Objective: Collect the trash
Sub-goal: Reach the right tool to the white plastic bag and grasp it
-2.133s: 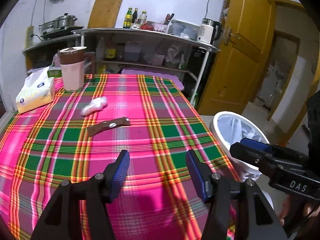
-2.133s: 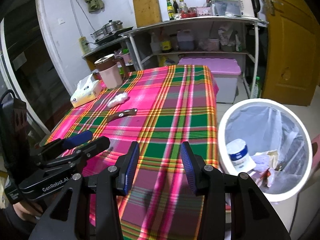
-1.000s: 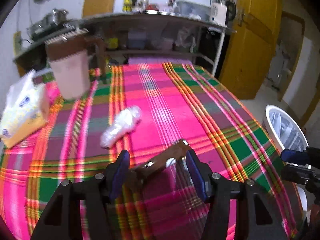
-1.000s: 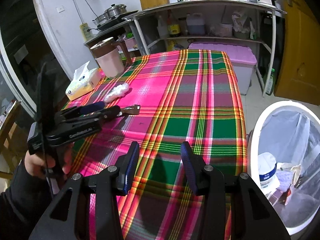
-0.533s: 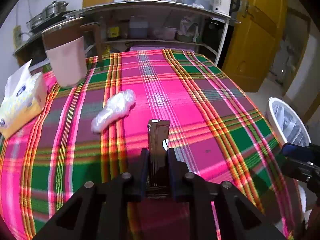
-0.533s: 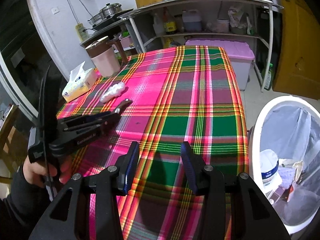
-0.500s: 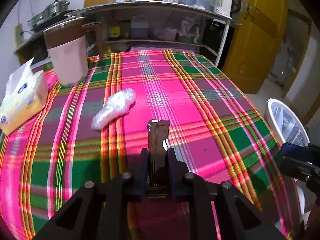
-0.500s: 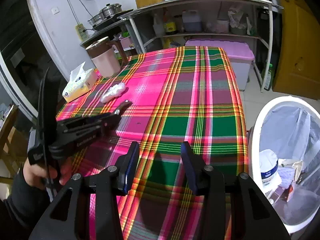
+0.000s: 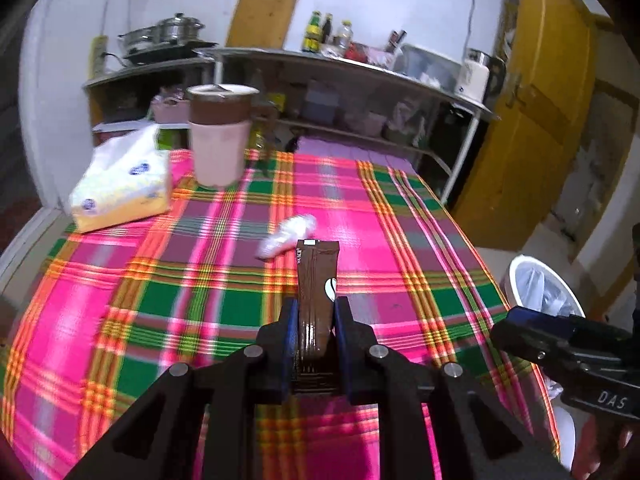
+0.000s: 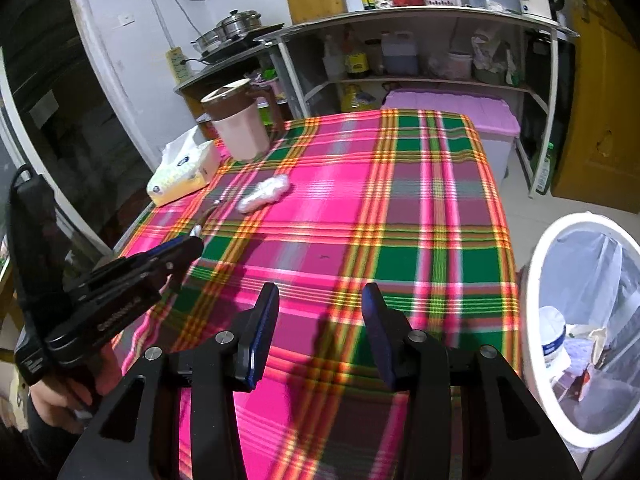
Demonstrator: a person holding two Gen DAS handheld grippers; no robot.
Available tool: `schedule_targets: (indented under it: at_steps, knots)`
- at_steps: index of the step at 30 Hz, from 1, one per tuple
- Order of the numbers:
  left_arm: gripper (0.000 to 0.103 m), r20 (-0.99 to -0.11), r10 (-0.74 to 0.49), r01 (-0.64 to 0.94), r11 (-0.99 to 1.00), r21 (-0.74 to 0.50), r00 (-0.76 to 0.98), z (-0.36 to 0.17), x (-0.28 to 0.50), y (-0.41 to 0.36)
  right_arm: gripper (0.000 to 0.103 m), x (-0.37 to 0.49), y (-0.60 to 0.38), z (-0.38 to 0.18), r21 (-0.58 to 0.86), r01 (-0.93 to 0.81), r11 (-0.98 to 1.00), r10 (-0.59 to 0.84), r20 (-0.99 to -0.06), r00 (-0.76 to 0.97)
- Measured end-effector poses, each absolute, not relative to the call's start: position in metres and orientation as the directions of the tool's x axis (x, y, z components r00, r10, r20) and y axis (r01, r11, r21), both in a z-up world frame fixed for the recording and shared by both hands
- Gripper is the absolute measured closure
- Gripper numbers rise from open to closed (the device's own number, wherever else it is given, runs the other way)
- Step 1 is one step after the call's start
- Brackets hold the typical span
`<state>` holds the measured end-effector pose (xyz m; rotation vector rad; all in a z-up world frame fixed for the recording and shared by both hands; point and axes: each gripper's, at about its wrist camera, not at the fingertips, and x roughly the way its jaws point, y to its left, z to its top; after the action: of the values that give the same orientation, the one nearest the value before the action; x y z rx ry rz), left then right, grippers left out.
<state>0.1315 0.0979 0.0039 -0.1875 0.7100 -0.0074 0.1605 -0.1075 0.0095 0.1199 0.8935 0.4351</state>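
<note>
Fingers [image 9: 289, 330] of the left gripper [image 9: 314, 332] are pressed together on the lower end of a brown wrapper [image 9: 316, 284], which stands up between them and points forward, lifted above the surface [image 9: 120, 280]. In the right wrist view the left gripper [image 10: 188, 246] shows from the side, low over the left part of the plaid cloth [image 10: 400, 200], and only a small pale tip of the wrapper is visible at its front. The right gripper [image 10: 318, 326] hangs over the near edge of the surface with its blue fingers [image 10: 262, 330] apart and nothing between them. Beyond the wrapper, a crumpled clear plastic piece [image 9: 286, 236] lies on the cloth, near the middle of the surface. Farther back on the left side rests a tissue pack [image 9: 120, 190], and just beside it stands a pink jug with a brown lid [image 9: 220, 136]. To the right of the surface, on the floor, is a white trash bin [image 10: 536, 280] lined with a clear bag; inside it lie a white container with a blue label [image 10: 554, 340] and some crumpled paper. Behind the surface stands a metal shelf [image 10: 420, 16] with bottles, a kettle and a cutting board on top.
</note>
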Motion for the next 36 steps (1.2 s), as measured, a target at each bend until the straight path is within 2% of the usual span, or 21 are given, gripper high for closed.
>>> schedule_targets:
  at_steps: [22,36]
  knots:
    - [0.084,-0.629,0.049,-0.202,0.964,-0.173,0.775,-0.001,0.118,0.165,0.059,0.210,-0.017,0.003,0.298,-0.372,0.879,0.457,-0.748,0.480]
    - [0.084,-0.651,0.063,-0.253,0.946,-0.202,0.757,-0.021,0.130,0.197,0.059,0.270,0.016,-0.023,0.336,-0.284,0.898,0.434,-0.775,0.458]
